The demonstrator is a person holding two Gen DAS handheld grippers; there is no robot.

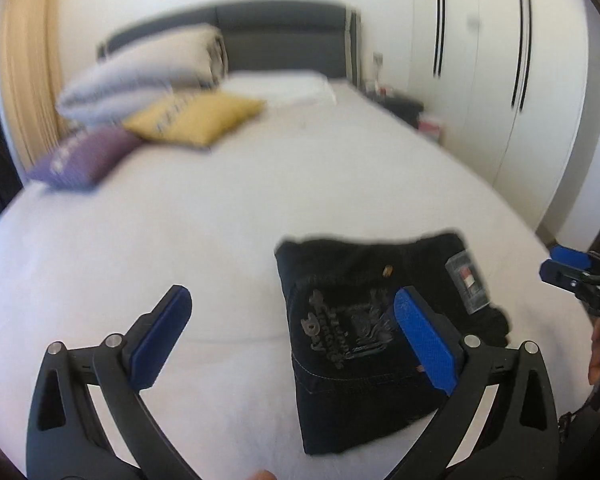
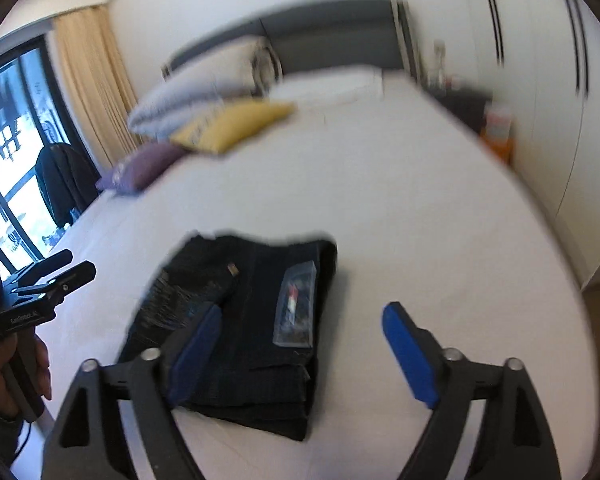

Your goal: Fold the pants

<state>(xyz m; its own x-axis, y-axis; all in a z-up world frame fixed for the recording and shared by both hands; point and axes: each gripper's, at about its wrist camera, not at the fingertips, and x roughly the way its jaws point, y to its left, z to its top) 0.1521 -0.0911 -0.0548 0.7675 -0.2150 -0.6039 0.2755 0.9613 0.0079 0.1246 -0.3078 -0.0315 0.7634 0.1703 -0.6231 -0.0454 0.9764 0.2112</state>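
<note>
1. left wrist view: my left gripper [image 1: 292,304] has its fingers spread wide and pinches nothing. its right blue pad [image 1: 424,344] hangs over the pants [image 1: 364,344]; the left pad is over bare sheet.
2. the pants are a folded dark bundle on the white bed [image 1: 220,220], at about 5 o'clock from the picture's centre, with a grey embroidered logo [image 1: 344,332] facing up and a clear tag [image 1: 468,284] near their right edge.
3. at 3 o'clock my right gripper [image 1: 556,268] enters from the rim; its tips look close together from this side angle, but here i cannot tell.
4. at 10 o'clock lie a purple cushion [image 1: 84,160], a yellow cushion [image 1: 196,120] and pale pillows [image 1: 140,76], in front of a dark headboard [image 1: 284,44].
5. right wrist view: my right gripper [image 2: 300,320] is spread wide, empty. its left pad is over the pants [image 2: 252,340], which lie at 6 to 7 o'clock; the right pad is over sheet.
6. at 9 o'clock my left gripper [image 2: 72,264] shows side-on; its spread is unclear here.
</note>
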